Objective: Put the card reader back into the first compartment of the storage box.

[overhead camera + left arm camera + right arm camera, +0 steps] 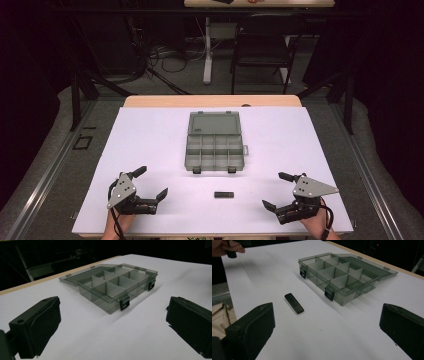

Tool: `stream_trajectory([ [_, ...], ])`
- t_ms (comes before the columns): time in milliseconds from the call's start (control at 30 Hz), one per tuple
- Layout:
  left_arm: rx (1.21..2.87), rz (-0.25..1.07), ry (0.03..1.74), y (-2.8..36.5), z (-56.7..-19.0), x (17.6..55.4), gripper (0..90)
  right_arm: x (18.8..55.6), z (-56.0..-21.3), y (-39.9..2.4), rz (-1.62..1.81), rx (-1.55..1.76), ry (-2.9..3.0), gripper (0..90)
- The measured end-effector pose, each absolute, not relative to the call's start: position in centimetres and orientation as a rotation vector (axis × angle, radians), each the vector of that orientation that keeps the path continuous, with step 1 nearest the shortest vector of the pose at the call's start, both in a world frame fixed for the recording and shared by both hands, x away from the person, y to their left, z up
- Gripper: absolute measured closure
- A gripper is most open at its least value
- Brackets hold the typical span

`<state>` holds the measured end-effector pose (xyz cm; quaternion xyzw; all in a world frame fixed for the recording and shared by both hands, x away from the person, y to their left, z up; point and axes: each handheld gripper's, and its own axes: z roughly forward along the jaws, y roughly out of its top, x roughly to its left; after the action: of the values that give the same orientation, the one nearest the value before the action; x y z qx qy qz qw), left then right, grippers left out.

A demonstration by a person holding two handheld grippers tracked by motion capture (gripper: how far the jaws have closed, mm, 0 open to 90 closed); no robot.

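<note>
Bare white table (150, 150) lies open across the lower frame between the left gripper (148, 184) and right gripper (275, 190); a small black block (224, 195) at bottom centre and the open compartment box (214, 142) at centre interrupt it.

White table (150, 150) with open compartment box (214, 148) and small black block (224, 195).

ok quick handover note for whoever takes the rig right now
Left gripper: open, empty, resting near the table's front left.
Right gripper: open, empty, near the front right.
Box: mid-table, lid folded back, the compartments in view look empty.
Black stick: flat on the table in front of the box, between the grippers, untouched.
Done: box is open.
Left: likely pick up the stick and put it in a compartment.
</note>
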<state>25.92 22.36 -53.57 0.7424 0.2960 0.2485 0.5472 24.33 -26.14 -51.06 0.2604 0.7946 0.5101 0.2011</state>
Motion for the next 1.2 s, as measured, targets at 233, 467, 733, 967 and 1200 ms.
stream_trajectory([
  [233,1.762,0.584,0.699,22.4,-53.6,25.9,0.0,25.9,-50.9,-24.8,1.432,0.683,2.273,0.0],
  [467,1.764,0.581,0.700,22.3,-53.6,25.9,0.0,27.0,-50.9,-23.6,1.439,0.650,2.311,0.0],
  [733,1.765,0.581,0.699,22.3,-53.6,26.0,0.0,27.9,-50.7,-22.4,1.423,0.597,2.364,0.0],
  [967,1.766,0.585,0.700,22.4,-53.6,25.9,0.0,28.6,-50.7,-21.4,1.420,0.553,2.402,0.0],
  [1200,1.768,0.580,0.700,22.4,-53.6,26.0,0.0,29.2,-50.9,-20.4,1.435,0.520,2.440,0.5],
])
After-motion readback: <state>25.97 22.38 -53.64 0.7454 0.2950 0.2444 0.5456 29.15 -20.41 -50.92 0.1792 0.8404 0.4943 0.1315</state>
